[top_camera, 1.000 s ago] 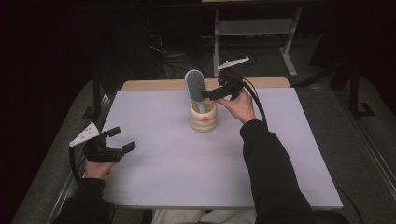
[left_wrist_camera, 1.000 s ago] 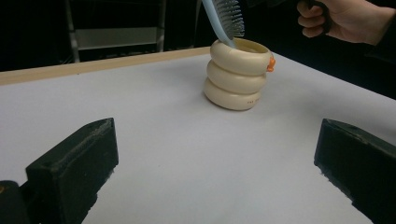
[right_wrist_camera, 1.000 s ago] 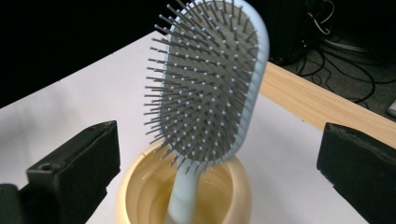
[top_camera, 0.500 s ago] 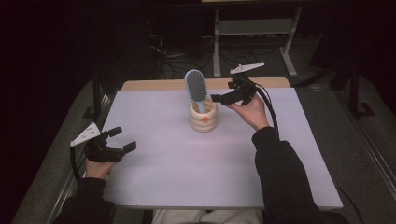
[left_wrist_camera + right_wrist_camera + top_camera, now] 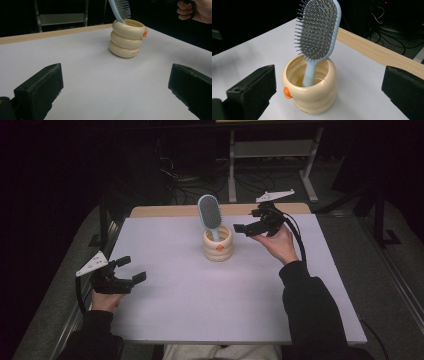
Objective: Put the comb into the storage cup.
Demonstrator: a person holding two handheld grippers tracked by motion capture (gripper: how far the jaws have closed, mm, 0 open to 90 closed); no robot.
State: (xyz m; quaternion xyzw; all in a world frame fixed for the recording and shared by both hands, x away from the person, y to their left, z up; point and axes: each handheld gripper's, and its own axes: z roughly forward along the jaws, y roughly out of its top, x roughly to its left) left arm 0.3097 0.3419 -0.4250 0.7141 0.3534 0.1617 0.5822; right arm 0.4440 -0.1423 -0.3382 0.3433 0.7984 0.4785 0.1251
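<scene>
A light blue hairbrush (image 5: 209,213) stands handle-down in a cream ringed cup (image 5: 218,247) with an orange dot, at the far middle of the white table (image 5: 200,305). My right gripper (image 5: 246,220) hovers just right of the cup, open and holding nothing. In the right gripper view its jaws spread wide on either side of the cup (image 5: 312,100), and the brush (image 5: 318,30) leans with its bristles towards the camera. My left gripper (image 5: 133,268) is open near the table's left edge, far from the cup (image 5: 127,40).
A wooden strip (image 5: 170,211) runs along the table's far edge. Behind it stand a metal shelf frame (image 5: 272,150) and floor cables (image 5: 185,190). Dark floor surrounds the table.
My right gripper has drawn back a little to the right of the brush, which stays standing in the cup. The left gripper has not moved.
</scene>
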